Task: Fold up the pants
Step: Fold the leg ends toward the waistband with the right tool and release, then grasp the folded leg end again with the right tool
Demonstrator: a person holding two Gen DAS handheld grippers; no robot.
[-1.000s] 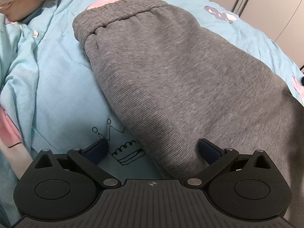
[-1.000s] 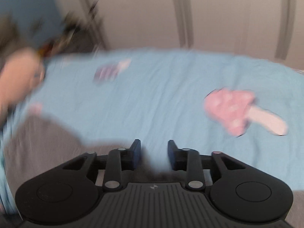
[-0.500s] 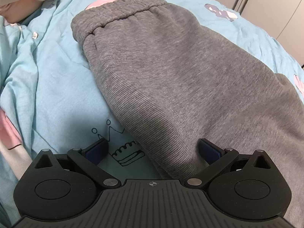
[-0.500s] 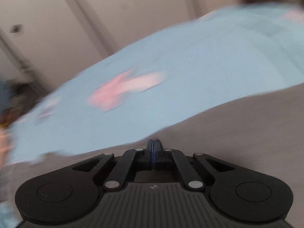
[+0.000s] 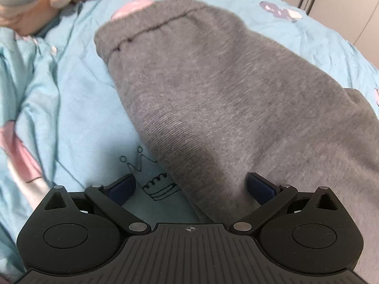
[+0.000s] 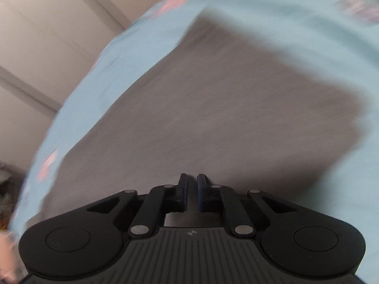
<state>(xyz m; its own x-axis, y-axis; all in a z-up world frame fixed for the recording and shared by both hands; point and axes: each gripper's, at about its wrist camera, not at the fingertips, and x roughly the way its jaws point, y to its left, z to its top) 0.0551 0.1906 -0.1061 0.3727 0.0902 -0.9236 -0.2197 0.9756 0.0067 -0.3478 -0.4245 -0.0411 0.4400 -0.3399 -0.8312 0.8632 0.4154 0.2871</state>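
Since the earlier frames the right gripper (image 6: 192, 193) has swung across the bed: a second ago it faced open blue sheet with a pink mushroom print, and it now looks down on grey cloth. Its jaws, pressed together half a second ago, have just been opening, and a narrow gap shows between the fingers (image 6: 182, 190) with nothing pinched in it. The view is smeared by motion, so I cannot tell whether the tips touch the fabric below them.

On the other side, the left gripper (image 5: 190, 185) has barely shifted. Its fingers (image 5: 259, 185) stand spread wide, straddling the near edge of the pants (image 5: 225, 99): one blue pad sits over the sheet by a printed crown drawing (image 5: 151, 177), the other over the grey knit. Neither pad presses on the cloth.

Those pants lie flat on the bed, running away from the left gripper, with the elastic waistband (image 5: 151, 21) at the far end. In the right wrist view the same grey fabric fills the middle of the frame.

Beneath them is a light blue bedsheet (image 5: 71, 94), wrinkled toward the left, printed with pink and lilac figures. A plush toy (image 5: 35, 2) rests at the far left corner. Pale cabinet panels (image 6: 47, 47) stand beyond the bed's edge.
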